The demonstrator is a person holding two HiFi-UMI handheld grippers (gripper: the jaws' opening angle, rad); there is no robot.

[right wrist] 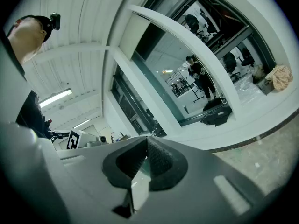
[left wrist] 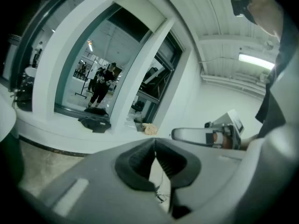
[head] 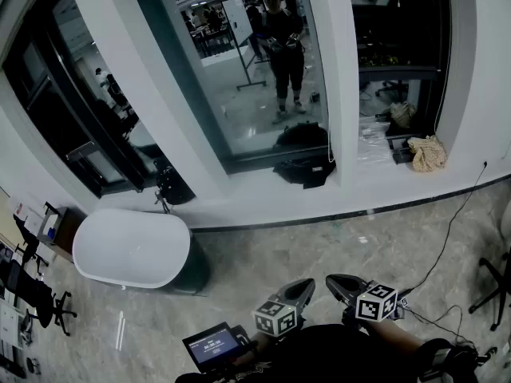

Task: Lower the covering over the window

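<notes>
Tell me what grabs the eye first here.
The tall window straight ahead, with a standing person showing in its glass. A white oval object sits on the floor at lower left. The left gripper and right gripper are low in front, both shut and empty.

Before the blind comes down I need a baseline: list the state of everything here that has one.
Left gripper: jaws shut, empty.
Right gripper: jaws shut, empty.
Window covering: raised, only at the top of the window.
Window glass: uncovered, reflecting the person.
Black bag: slumped on the sill.
Beige cloth: crumpled on the sill.
Small screen: lit.
</notes>
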